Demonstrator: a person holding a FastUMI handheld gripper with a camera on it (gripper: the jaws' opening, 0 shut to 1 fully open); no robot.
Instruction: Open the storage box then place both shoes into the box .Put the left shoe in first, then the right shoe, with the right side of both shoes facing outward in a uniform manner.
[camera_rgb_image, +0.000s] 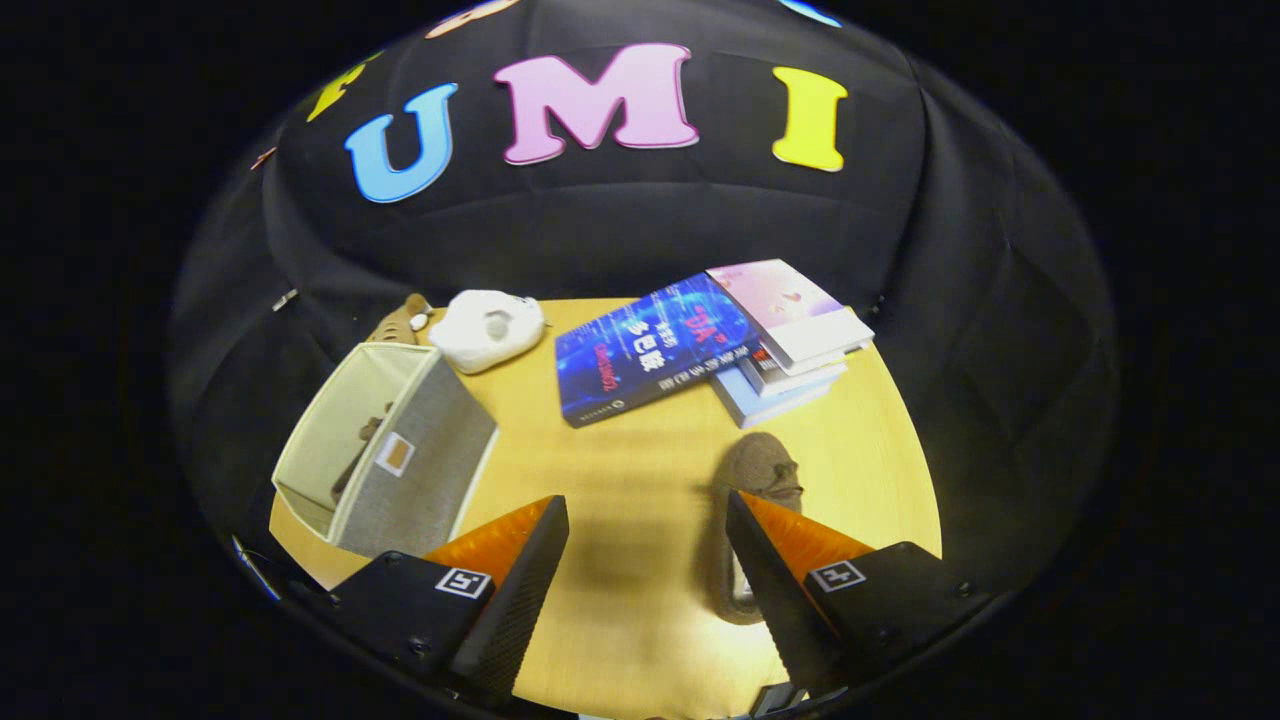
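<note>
Storage box (385, 455), grey fabric w/ a small tag on its front, sits at the table's left edge, just left of the left finger; its mouth is uncovered and something dark lies inside (can't tell what). The box tilts a bit in this view. Wooden table (640, 470) runs under everything. Far right on it, a stack of books (790, 345), w/ a big blue book (650, 350) leaning off the stack's left side toward the table's middle. Far left, beyond the box, a white plush toy (490, 328), and just left of it a small brown toy (405, 318), partly hidden by the box's far rim. Brown shoe (757, 470) lies near right, right beside the right finger; its near end is covered by that finger, and whether the two touch can't be told. Gripper (648, 520) hangs over the table w/ fingers wide apart, bare tabletop between them, gripping nothing.
</note>
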